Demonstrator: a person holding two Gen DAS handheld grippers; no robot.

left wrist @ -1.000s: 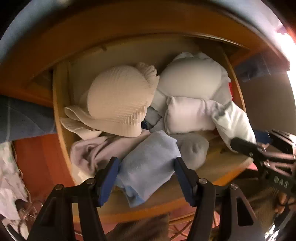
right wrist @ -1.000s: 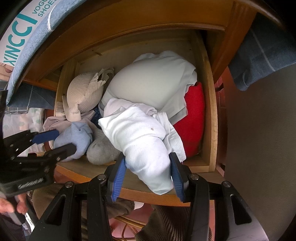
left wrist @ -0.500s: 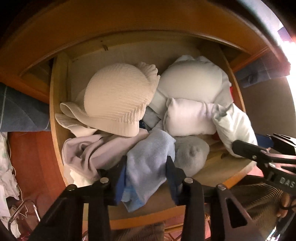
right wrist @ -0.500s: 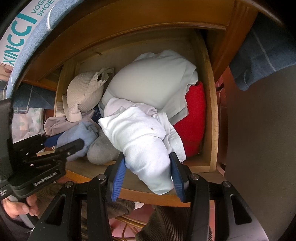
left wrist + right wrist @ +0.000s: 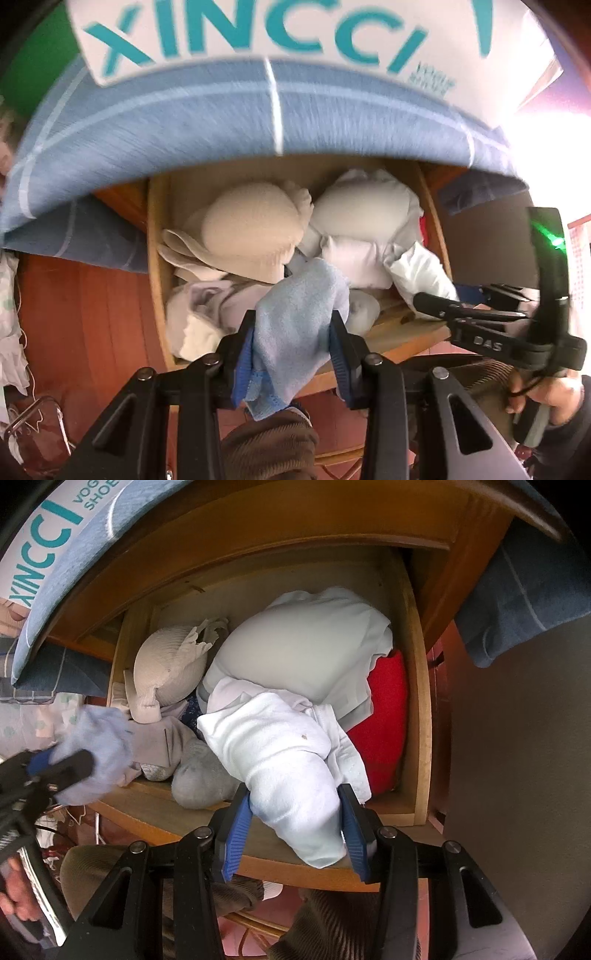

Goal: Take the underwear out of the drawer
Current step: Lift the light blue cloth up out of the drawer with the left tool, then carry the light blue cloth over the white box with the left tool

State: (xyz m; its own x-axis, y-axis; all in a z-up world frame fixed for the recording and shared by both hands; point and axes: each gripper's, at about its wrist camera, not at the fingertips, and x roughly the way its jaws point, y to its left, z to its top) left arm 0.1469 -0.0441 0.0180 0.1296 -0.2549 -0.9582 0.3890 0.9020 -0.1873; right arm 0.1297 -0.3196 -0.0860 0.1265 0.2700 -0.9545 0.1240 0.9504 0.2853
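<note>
Your left gripper (image 5: 293, 354) clamps the light blue underwear (image 5: 295, 325), raised over the drawer (image 5: 417, 716) front | your right gripper (image 5: 293, 834) squeezes a white rolled garment (image 5: 291, 775) at the drawer's front edge | readable: "XINCCI" on the shoe box (image 5: 258, 37), "DAS" on your right gripper's body
</note>
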